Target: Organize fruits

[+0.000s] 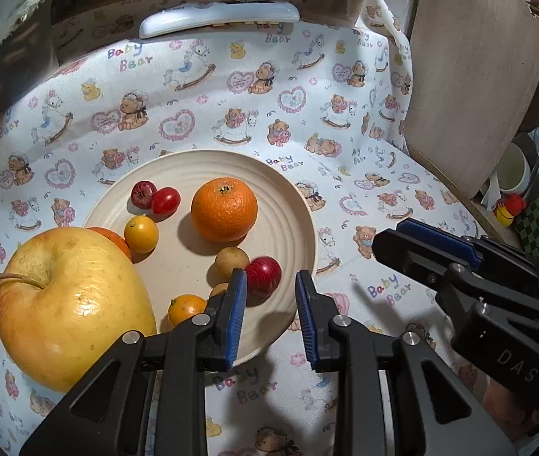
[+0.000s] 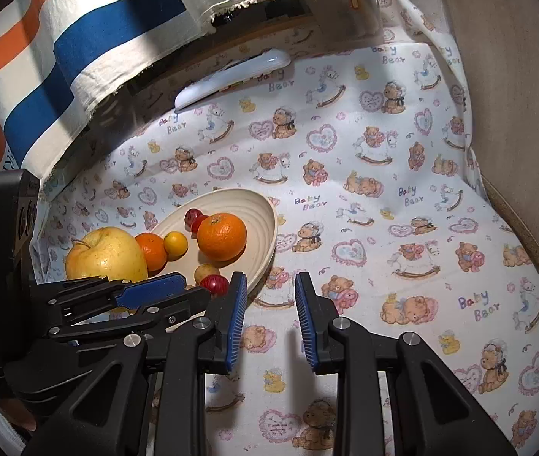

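A cream plate [image 1: 288, 205] on the bear-print cloth holds a large orange [image 1: 224, 209], two red cherry tomatoes [image 1: 165, 200], a small yellow fruit [image 1: 141, 233], a tan fruit [image 1: 231, 261], a red fruit [image 1: 263, 275] and a small orange tomato [image 1: 186, 307]. A big yellow apple [image 1: 68, 311] lies at the plate's left rim, and a smaller orange [image 1: 111, 237] peeks out behind it. My left gripper [image 1: 270, 277] hangs over the plate's near edge, shut with nothing between its pads. My right gripper [image 2: 271, 275] is shut and empty over bare cloth, right of the plate [image 2: 254, 212].
A white remote [image 1: 220, 17] lies at the back of the cloth. A wooden chair back [image 1: 478, 76] stands to the right. A striped towel [image 2: 79, 38] hangs at the back left. Cloth [image 2: 383, 228] stretches right of the plate.
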`<state>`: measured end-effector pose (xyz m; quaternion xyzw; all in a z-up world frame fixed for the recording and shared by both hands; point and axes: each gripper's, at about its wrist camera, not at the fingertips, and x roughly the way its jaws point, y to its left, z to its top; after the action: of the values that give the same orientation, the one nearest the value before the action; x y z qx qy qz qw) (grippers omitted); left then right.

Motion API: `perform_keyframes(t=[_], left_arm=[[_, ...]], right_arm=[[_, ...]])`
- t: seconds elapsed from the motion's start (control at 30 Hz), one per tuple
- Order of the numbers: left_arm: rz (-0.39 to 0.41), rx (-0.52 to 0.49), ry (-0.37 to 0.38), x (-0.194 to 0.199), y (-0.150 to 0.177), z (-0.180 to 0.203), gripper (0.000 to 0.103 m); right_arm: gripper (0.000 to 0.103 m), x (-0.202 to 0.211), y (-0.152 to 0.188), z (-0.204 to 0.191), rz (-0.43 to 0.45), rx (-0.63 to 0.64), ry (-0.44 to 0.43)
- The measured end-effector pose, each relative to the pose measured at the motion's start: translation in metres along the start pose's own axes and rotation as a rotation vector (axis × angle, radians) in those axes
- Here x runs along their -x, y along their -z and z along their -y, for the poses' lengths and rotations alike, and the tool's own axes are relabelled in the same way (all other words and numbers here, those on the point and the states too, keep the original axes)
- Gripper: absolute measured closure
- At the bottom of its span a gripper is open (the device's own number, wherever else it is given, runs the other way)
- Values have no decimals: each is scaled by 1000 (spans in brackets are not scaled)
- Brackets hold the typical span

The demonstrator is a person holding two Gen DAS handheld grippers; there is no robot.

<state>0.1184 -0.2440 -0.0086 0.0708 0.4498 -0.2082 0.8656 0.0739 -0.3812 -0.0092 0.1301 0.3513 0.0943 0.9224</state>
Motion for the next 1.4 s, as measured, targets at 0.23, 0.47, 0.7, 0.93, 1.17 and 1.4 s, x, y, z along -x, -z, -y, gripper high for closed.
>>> perform_keyframes(t=[0.23,0.47,0.7,0.93,1.17,1.4], left_arm=[[43,-20,-19,15,2,-1,77],[161,-18,-40,50,5,-4,63],[321,2,-83,93,18,-22,26],[521,53,-163,128,43,-62,2],[627,83,-198,138,65,-92,1],[698,116,-259,147,85,-111,1]], right_arm=[[74,3,-3,0,8,-3,3],[74,11,-3,-9,44,30,18],[74,21,-3,-23,110,90,14],[29,29,0,-34,192,131,24],[12,35,7,-49,275,186,65],[1,34,13,-59,307,227,91]])
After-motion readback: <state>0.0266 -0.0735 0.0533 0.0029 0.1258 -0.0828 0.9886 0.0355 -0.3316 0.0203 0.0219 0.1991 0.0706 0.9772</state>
